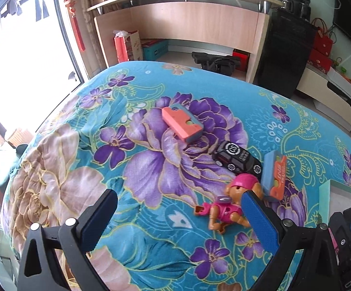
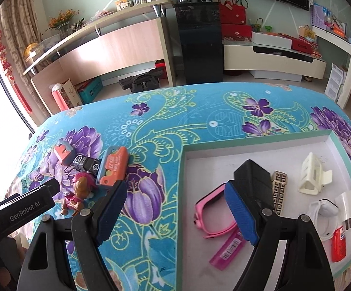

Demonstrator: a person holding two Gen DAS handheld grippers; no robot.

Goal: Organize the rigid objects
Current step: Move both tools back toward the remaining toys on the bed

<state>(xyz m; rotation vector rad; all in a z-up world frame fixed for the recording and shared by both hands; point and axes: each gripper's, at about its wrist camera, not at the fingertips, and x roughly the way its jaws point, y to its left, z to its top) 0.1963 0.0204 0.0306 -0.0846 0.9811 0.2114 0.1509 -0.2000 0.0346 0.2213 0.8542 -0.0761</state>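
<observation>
On the floral blanket (image 1: 151, 254) lie an orange-and-blue block (image 1: 182, 123), a black toy car (image 1: 237, 160), a second orange-and-blue block (image 1: 274, 174) and a toy figure with a pink helmet (image 1: 226, 203). My left gripper (image 1: 180, 218) is open and empty, and its right finger (image 1: 260, 220) partly covers the figure. My right gripper (image 2: 177, 211) is open too, straddling the left wall of a shallow tray (image 2: 255, 143), with nothing between its pads. The same toys show at the left of the right wrist view, around the figure (image 2: 81, 191).
The tray holds a pink watch (image 2: 211, 208), a pink comb (image 2: 228, 247), a patterned clip (image 2: 278, 191), a white claw clip (image 2: 313, 177), a white plug (image 2: 345, 208) and a red item (image 2: 339, 245). Beyond the blanket's far edge stand a desk (image 1: 187, 24) and cabinets.
</observation>
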